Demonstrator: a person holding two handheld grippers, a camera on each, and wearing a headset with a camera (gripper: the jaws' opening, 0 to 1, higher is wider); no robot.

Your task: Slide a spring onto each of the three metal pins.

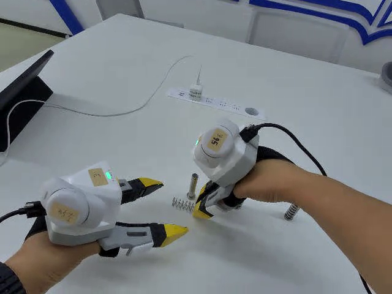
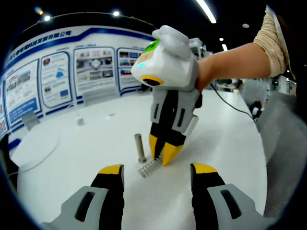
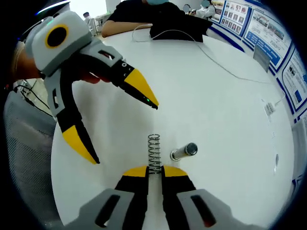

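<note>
**Ana:** Right gripper view first. The right claw point(image 3: 154, 168) is pinched tight on one end of a spring point(image 3: 154, 146). The rest of the spring sticks out in front, low over the counter point(image 3: 230, 110).

**Ben:** Where is the metal pin point(image 3: 183, 151)?

**Ana:** Just beside the spring. It stands up straight on the counter.

**Ben:** So how do we do this bit well?

**Ana:** I think we lift the spring and tip it so the free end points down. Then we put that end right over the pin top and go down slowly. The claw only holds one end, so the spring may wobble. Go gently, or the pin could fall over.

**Ben:** And the left claw point(image 1: 170, 206)?

**Ana:** It is spread wide and holds nothing. It is near the pin, so it could steady the pin if needed.

**Ben:** Is there a box for the parts?

**Ana:** The parts sit right on the bare counter. A second spring point(image 1: 291, 212) lies by the right arm.
</note>
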